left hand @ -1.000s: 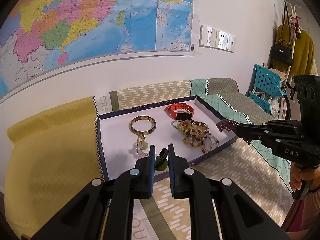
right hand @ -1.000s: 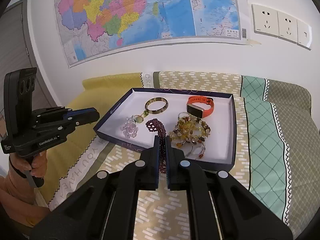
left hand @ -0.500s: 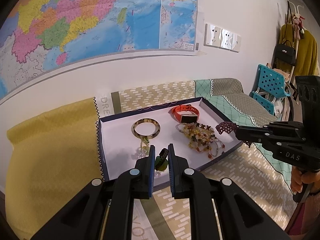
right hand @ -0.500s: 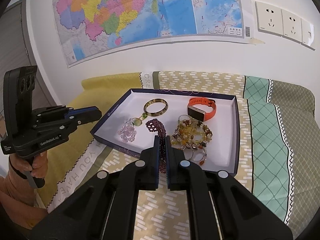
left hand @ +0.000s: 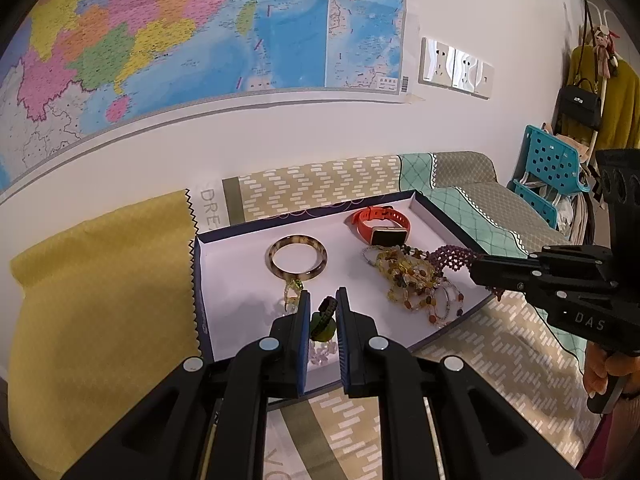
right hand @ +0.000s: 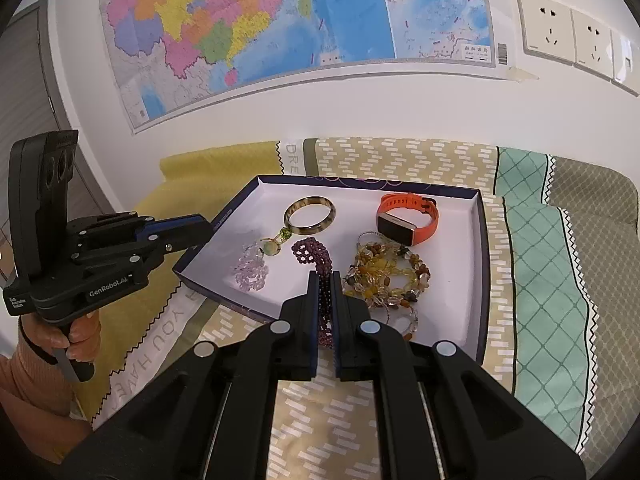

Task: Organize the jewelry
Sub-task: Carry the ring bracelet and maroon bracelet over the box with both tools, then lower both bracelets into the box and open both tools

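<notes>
Gripping purple bead bracelet (right hand: 320, 264), right gripper (right hand: 325, 280); left gripper (left hand: 323, 300) pinching green charm (left hand: 323, 326).

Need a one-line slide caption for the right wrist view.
Right gripper clamps a purple bead bracelet above a white-lined tray holding a bangle, orange watch and amber beads.
</notes>
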Tool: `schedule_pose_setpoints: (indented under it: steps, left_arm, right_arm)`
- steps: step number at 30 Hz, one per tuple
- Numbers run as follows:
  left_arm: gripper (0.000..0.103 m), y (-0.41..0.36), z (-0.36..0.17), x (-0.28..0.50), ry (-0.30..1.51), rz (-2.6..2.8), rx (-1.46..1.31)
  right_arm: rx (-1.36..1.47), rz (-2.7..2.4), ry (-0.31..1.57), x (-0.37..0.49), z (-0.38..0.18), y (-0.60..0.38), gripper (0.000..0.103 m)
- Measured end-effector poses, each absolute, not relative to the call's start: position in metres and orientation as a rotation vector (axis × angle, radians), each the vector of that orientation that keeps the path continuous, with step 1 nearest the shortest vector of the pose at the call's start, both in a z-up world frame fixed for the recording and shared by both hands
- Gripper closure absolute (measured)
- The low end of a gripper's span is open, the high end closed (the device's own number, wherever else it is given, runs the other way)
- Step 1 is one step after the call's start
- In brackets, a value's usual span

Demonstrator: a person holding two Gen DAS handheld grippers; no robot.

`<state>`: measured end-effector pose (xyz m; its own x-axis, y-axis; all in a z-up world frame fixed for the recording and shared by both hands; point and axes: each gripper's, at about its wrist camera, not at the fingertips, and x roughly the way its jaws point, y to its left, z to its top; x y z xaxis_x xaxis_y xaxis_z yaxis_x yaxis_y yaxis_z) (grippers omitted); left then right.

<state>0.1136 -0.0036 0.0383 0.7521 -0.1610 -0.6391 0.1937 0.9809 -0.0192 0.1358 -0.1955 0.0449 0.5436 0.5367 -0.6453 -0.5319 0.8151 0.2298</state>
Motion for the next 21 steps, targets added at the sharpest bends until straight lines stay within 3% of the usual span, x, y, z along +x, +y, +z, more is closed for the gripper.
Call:
schedule_pose_setpoints:
  steps: [21]
  left_arm:
    - [0.092,-0.006,0.029,0.129,0.721,-0.16,0.053]
  right_arm:
    - [0.013,0.622,0.809,0.15,0.029,-0.194,0.098]
